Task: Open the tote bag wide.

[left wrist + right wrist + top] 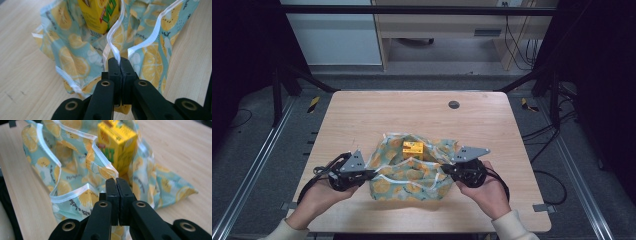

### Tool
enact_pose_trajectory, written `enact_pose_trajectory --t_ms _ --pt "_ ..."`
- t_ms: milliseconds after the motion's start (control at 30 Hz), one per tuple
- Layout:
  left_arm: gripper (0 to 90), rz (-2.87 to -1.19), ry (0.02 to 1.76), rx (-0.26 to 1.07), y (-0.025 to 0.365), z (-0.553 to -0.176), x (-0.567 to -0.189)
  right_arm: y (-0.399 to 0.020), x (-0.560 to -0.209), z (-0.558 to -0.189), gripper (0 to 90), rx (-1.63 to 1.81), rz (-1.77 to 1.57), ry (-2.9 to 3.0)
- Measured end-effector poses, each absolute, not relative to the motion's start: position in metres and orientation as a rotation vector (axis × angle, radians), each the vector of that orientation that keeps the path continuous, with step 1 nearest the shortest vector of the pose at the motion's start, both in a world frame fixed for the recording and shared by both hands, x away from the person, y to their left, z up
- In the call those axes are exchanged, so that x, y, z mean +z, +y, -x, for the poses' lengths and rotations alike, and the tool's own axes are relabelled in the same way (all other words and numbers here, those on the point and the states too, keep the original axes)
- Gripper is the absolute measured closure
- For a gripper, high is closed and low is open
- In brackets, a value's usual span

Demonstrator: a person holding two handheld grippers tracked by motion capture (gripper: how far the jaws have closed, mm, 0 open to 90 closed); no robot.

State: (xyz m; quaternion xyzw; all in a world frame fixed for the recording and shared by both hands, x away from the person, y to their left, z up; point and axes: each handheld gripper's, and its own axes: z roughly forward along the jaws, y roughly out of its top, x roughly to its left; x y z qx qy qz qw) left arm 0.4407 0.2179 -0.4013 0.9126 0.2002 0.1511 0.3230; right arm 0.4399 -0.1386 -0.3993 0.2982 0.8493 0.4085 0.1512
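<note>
Wooden table w/ a lemon-print cloth lying near-centre, bunched up around a yellow drink carton that stands upright in the middle of it. Left gripper at the cloth's left edge, held in the left hand; in the left gripper view its jaws are pressed together on a white-hemmed fold of the cloth, carton just beyond. Right gripper at the cloth's right edge, held in the right hand; in the right gripper view its jaws are closed on the white-hemmed edge, carton standing behind that. Dark round grommet on the far side of the table, right of centre, well apart from the cloth.
</note>
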Motion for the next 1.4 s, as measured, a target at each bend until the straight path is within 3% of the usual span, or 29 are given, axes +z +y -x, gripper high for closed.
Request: enact_pose_trajectory --t_ms 300,367,433,500,700,1033,1100,1267,1400 --pt "88.9 -2.451 0.518 0.349 0.208 -0.442 -0.431 -0.136 -0.430 -0.431 86.9 1.100 -0.879 2.519" --pt "88.8 -2.460 0.520 0.334 0.206 -0.442 -0.438 -0.135 -0.433 -0.431 79.9 1.092 -0.890 2.531" --pt "88.7 -2.471 0.517 0.325 0.205 -0.442 -0.443 -0.134 -0.433 -0.435 61.7 1.100 -0.911 2.526" --pt "88.7 -2.463 0.524 0.319 0.203 -0.443 -0.447 -0.132 -0.429 -0.438 51.8 1.103 -0.922 2.526" --pt "88.8 -2.459 0.529 0.318 0.203 -0.445 -0.452 -0.127 -0.407 -0.459 47.7 1.121 -0.910 2.468" --pt "89.1 -2.449 0.536 0.306 0.205 -0.447 -0.456 -0.104 -0.427 -0.511 53.6 0.993 -0.974 2.498" --pt "89.2 -2.452 0.536 0.302 0.205 -0.447 -0.457 -0.102 -0.430 -0.516 60.2 0.967 -0.985 2.505" --pt "89.2 -2.433 0.543 0.305 0.203 -0.448 -0.456 -0.104 -0.424 -0.532 87.5 0.976 -1.015 2.468" --pt "89.2 -2.409 0.542 0.320 0.200 -0.447 -0.451 -0.105 -0.414 -0.543 89.6 0.997 -1.017 2.429"
